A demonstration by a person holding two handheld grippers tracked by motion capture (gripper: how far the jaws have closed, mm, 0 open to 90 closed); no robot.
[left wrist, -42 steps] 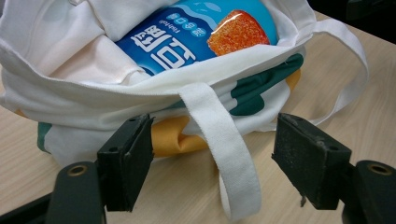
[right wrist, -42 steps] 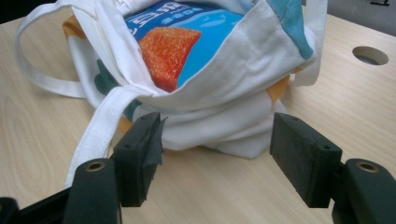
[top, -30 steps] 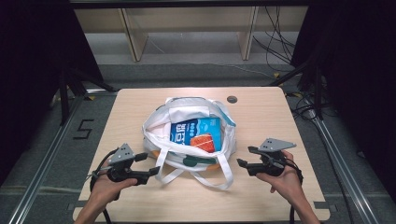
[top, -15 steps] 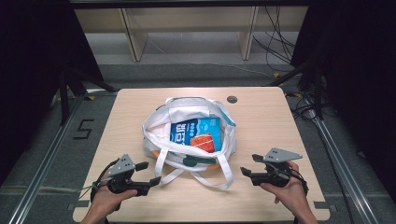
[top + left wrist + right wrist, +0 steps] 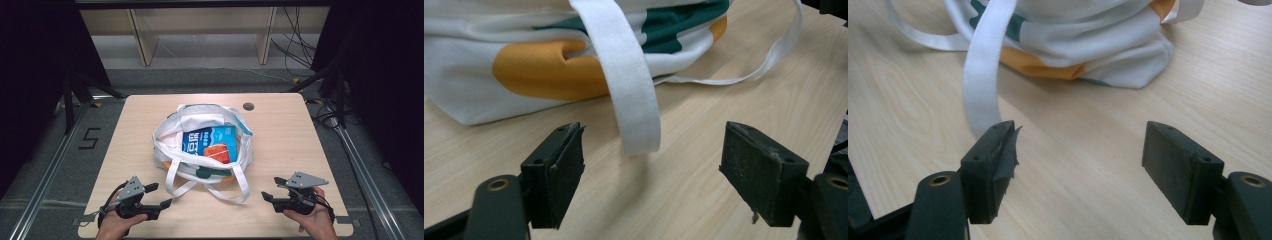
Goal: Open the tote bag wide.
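Both grippers, left gripper (image 5: pixel 159 204) and right gripper (image 5: pixel 269 196), gape near table's (image 5: pixel 300 130) front edge.

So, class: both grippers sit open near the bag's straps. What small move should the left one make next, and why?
Probably ease the left gripper forward so its jaws straddle the white strap. The jaws are open, the strap end hangs just beyond them, and the bag lies untouched on the table.

Bright tabletop, dark surroundings, soft focus

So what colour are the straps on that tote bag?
White. The straps show plain white webbing, clearest in the left gripper view; the bag itself has orange and green patches.
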